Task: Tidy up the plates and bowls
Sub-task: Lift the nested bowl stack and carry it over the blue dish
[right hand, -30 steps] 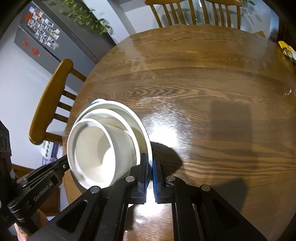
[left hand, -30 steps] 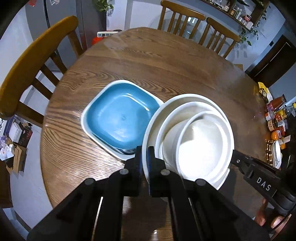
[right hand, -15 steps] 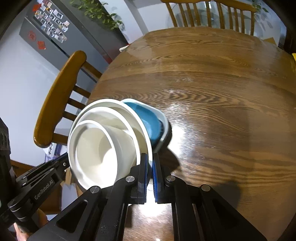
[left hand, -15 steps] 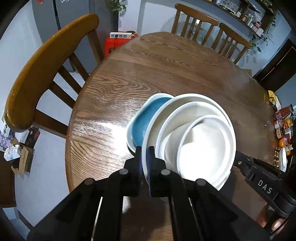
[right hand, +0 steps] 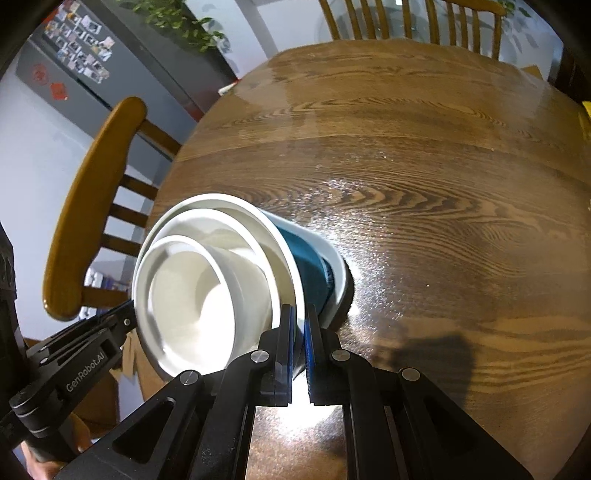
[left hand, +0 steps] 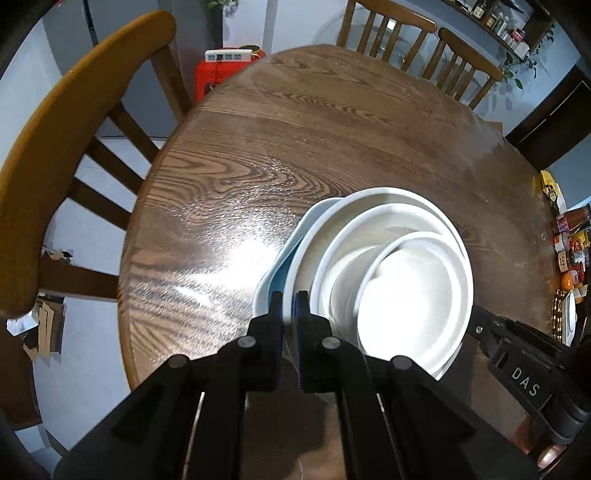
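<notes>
A stack of white dishes, a plate (left hand: 373, 201) with two nested bowls (left hand: 410, 295), is held between both grippers. My left gripper (left hand: 290, 308) is shut on the plate's left rim. My right gripper (right hand: 300, 325) is shut on the plate's right rim (right hand: 291, 266). The stack (right hand: 199, 280) hangs over the blue square plate (left hand: 286, 254), which rests on the round wooden table (left hand: 295, 147) and is mostly covered. Its blue inside shows in the right wrist view (right hand: 314, 266). I cannot tell whether the stack touches it.
Wooden chairs stand at the table's left (left hand: 66, 122) and far side (left hand: 424, 33). A red box with a power strip (left hand: 225, 70) is on the floor. Jars and packets (left hand: 569, 243) crowd the right edge.
Both grippers carried the white stack leftward and over the blue square plate, which went from fully visible beside it to mostly covered.
</notes>
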Available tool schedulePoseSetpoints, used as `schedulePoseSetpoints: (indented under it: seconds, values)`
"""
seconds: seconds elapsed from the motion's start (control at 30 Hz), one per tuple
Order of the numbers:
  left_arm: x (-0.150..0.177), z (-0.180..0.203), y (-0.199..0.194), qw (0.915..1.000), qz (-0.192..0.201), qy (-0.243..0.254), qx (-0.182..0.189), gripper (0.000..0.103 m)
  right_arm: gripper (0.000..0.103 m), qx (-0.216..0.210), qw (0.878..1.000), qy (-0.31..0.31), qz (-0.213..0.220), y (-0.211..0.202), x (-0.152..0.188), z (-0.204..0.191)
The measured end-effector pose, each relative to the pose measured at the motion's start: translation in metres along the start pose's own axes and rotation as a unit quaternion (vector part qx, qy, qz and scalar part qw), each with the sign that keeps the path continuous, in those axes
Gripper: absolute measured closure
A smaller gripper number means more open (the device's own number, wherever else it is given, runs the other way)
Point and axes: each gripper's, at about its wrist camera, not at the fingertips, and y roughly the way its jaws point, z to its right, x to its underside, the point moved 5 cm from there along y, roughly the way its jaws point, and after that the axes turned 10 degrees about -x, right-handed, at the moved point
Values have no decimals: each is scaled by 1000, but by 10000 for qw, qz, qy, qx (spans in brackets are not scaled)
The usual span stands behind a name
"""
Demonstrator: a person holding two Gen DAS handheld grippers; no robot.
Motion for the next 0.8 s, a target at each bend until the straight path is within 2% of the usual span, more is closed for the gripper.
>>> schedulePoseSetpoints:
  seconds: [0.2, 0.57, 0.8]
  values:
    - [0, 2, 11, 9998, -190, 33, 30, 102, 94, 53, 9998, 158, -143, 11, -4, 7]
    - [-7, 2, 11, 9995, -282, 38, 100, 102, 94, 62, 9993, 259, -246, 13, -11, 10]
    - [-12, 0, 14, 9995, -255, 2, 173, 102, 94, 156, 9995, 220, -165, 15, -15, 7]
